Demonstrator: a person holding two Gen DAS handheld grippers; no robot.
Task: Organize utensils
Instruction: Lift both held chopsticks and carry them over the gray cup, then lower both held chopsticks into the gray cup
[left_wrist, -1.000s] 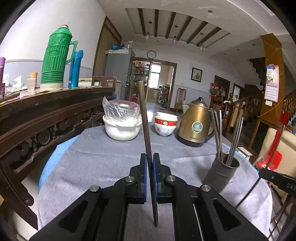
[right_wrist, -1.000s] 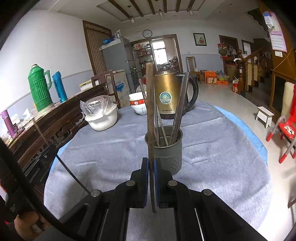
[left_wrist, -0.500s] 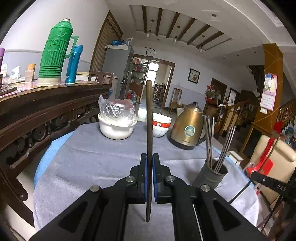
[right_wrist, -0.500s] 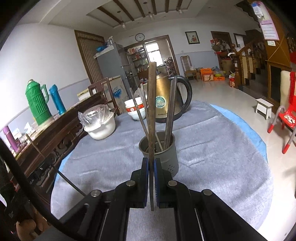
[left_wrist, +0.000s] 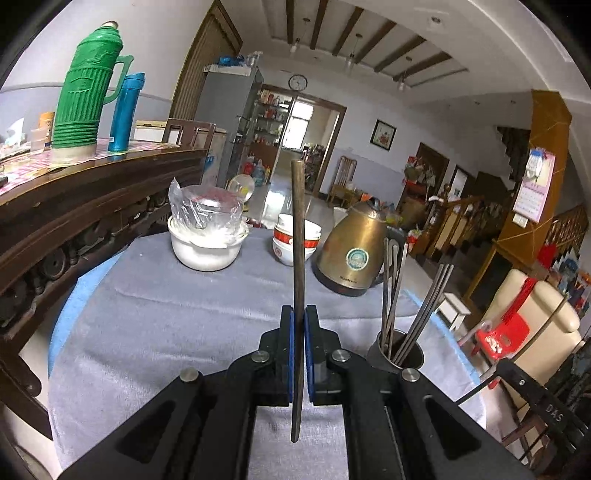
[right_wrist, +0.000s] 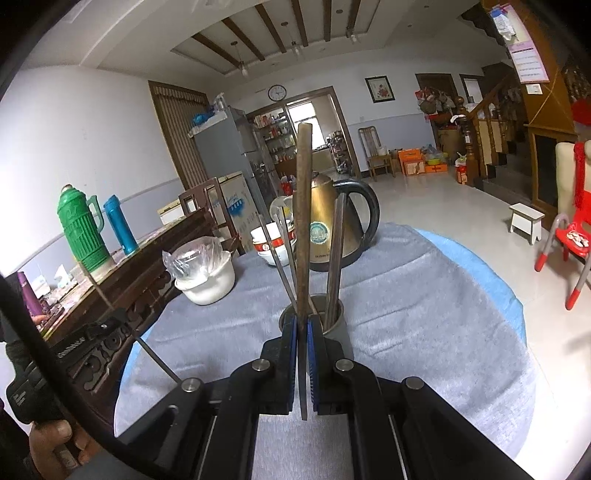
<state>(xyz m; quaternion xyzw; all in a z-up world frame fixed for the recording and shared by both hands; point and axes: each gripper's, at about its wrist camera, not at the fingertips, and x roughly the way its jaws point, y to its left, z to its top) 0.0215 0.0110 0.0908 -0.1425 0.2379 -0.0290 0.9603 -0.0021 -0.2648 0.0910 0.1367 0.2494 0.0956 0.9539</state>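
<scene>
holder (right_wrist: 338, 334) base: hidden by tongs | kettle (right_wrist: 325, 229): partly behind chopstick (right_wrist: 303, 229)

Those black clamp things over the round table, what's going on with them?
A person is tidying chopsticks with two hand-held grippers. The left gripper has its jaws shut on one brown wooden chopstick, held upright above the grey tablecloth. The right gripper clamps a second brown chopstick just in front of the grey metal utensil cup, which already holds several metal chopsticks. Neither wooden stick is in the cup yet.
</scene>
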